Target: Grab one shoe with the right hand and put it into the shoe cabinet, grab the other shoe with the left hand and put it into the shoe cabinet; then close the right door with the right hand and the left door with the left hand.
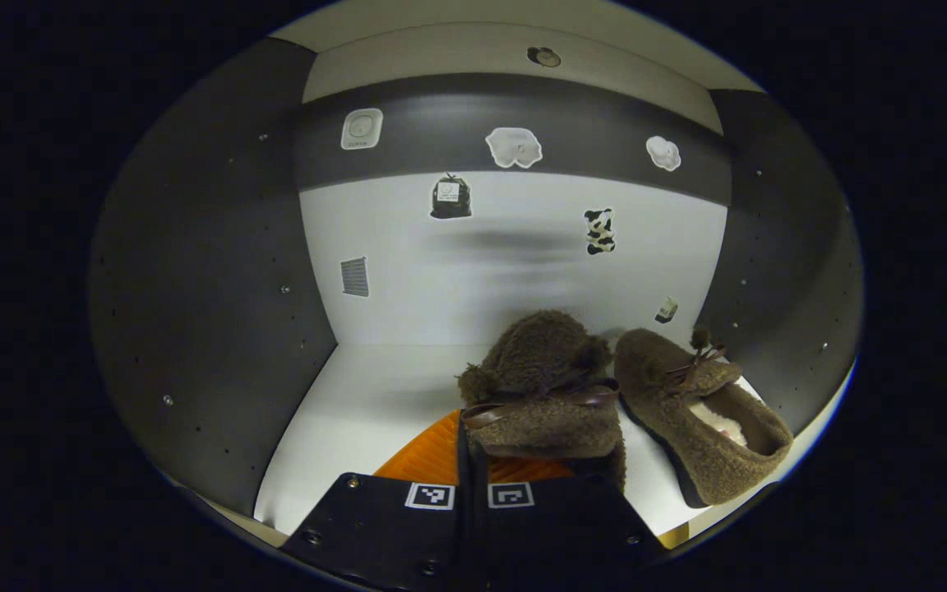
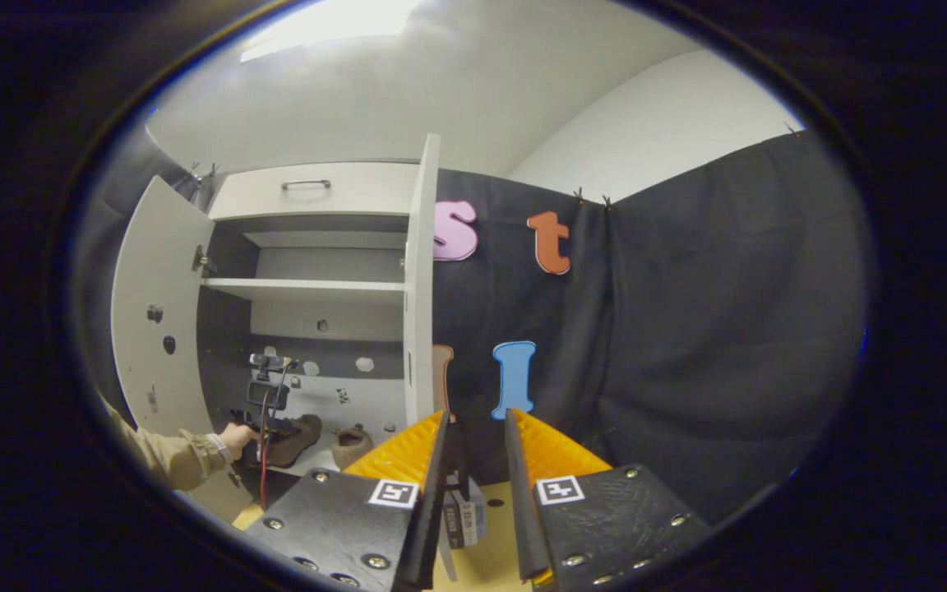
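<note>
In the left gripper view, my left gripper (image 1: 473, 436) is shut on the rim of a brown fuzzy shoe (image 1: 539, 378), held just over the white bottom shelf (image 1: 358, 411) inside the shoe cabinet. The second brown shoe (image 1: 695, 411) lies on that shelf to its right, toe toward the back wall. From the right gripper view, both shoes (image 2: 293, 440) (image 2: 350, 448) sit low in the cabinet, with a hand (image 2: 235, 436) holding the left gripper (image 2: 270, 423) there. My right gripper (image 2: 478, 432) is open and holds nothing, out in front of the black cloth, right of the cabinet.
Both cabinet doors stand open: the left door (image 2: 149, 329) and the right door (image 2: 420, 288). A shelf (image 2: 309, 288) crosses the cabinet higher up, under a drawer front with a handle (image 2: 307, 185). Dark side walls (image 1: 210, 288) flank the bottom shelf. Stickers dot the back wall (image 1: 515, 148).
</note>
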